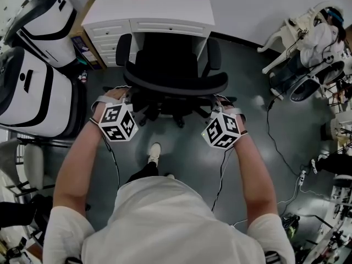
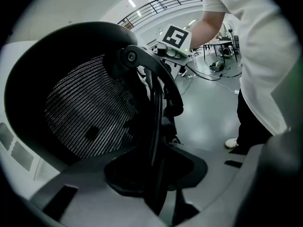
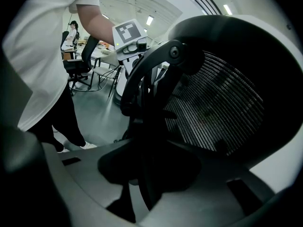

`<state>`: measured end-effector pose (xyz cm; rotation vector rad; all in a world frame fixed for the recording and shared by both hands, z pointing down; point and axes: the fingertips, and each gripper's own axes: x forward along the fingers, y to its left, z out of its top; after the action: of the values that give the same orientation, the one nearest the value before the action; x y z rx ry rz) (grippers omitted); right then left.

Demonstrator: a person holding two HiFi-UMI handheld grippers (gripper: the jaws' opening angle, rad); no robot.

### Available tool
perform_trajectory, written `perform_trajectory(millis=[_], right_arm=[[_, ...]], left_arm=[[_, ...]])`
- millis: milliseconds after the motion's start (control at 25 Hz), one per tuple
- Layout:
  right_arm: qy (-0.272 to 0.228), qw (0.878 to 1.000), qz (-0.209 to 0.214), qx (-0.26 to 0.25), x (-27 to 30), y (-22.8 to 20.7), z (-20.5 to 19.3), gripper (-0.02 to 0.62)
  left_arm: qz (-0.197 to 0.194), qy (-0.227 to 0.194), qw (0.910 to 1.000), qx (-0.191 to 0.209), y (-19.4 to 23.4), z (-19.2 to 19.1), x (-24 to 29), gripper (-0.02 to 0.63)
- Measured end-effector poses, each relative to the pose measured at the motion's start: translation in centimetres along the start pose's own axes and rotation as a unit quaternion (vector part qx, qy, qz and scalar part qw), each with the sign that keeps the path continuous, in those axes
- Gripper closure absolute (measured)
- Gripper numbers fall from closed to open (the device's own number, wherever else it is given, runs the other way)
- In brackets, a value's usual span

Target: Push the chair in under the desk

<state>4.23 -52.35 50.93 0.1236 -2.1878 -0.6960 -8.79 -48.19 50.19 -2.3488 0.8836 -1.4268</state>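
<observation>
L gripper [image 2: 156, 176] is clamping the chair [image 2: 90, 112] by the L edge of its back. In the left gripper view the thin black rim is running straight down btwn the two jaws, w/ no gap showing, and the mesh is sitting to its left. From the head view the L gripper [image 1: 125, 97] is sitting at the backrest's L end, its marker cube [image 1: 119, 122] facing up.

R gripper [image 3: 144, 171] is doing the same on the opposite edge, w/ its jaws pinching the rim and the mesh to the right. From above the R gripper [image 1: 219, 102] is sitting at the backrest's R end.

Chair is standing facing the white desk [image 1: 154, 10] w/ its seat pointing into the kneehole. The seat front is reaching abt the desk's front edge. Backrest and wheeled base are sticking out over the grey floor [image 1: 258, 142]. Armrests are sitting just beside the desk front, and the drawers [image 1: 113, 34] are flanking the kneehole on the L.

Person's shoe [image 1: 155, 153] is planted just behind the base. A big white-and-black machine [image 1: 33, 92] is standing near the chair's L side.
</observation>
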Motion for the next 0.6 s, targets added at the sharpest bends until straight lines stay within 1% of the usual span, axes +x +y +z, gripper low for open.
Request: perform_trajectory(millis=[600], right_arm=[[0.004,1.0,0.002,0.002,3.0,-4.0,-0.3,0.465]], left_arm=[[-0.003,0.0,1.0,-0.002,4.3,-1.8,2.0,0.479]])
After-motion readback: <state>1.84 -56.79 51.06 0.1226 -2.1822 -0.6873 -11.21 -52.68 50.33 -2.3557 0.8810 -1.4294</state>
